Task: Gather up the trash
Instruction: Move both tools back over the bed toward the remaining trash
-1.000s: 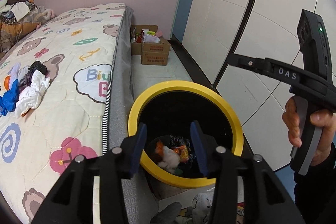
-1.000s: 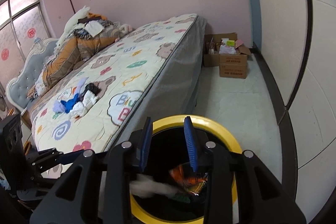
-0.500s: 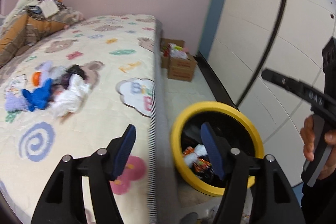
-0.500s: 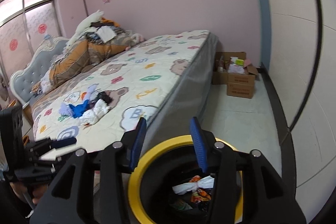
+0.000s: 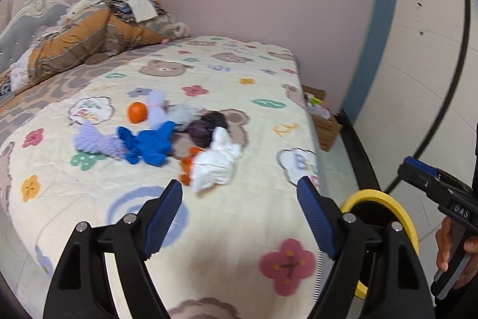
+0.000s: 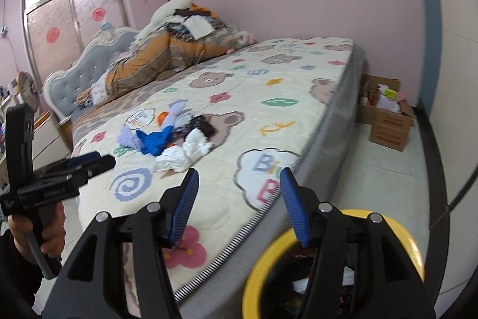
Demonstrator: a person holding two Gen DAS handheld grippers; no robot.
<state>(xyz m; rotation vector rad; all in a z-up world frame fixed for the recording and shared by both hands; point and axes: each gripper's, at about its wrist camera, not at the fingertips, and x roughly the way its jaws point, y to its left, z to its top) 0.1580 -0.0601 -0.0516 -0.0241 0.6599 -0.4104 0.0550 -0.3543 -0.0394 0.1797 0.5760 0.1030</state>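
A heap of trash lies on the bed's patterned cover (image 5: 248, 229): a white crumpled piece (image 5: 216, 162), a blue piece (image 5: 149, 144), a lilac piece (image 5: 95, 141), a dark bag (image 5: 207, 124) and an orange ball (image 5: 137, 112). The same heap (image 6: 176, 139) shows in the right wrist view. My left gripper (image 5: 240, 216) hangs over the bed short of the heap, jaws opening, nothing between them. My right gripper (image 6: 237, 201) is over the mattress corner, jaws opening and empty. The yellow-rimmed bin (image 6: 269, 256) with wrappers inside stands on the floor beside the bed, also the bin (image 5: 385, 205).
A pile of bedding and clothes (image 6: 167, 56) fills the head of the bed. Cardboard boxes (image 6: 388, 121) sit on the floor by the pink wall. A white wardrobe (image 5: 433, 65) lines the right side. A hand holds each gripper handle (image 6: 38, 199).
Both grippers swung from above the bin toward the bed and opened wider. Wrappers that were between the jaws now lie in the bin. The heap on the bed came nearer.
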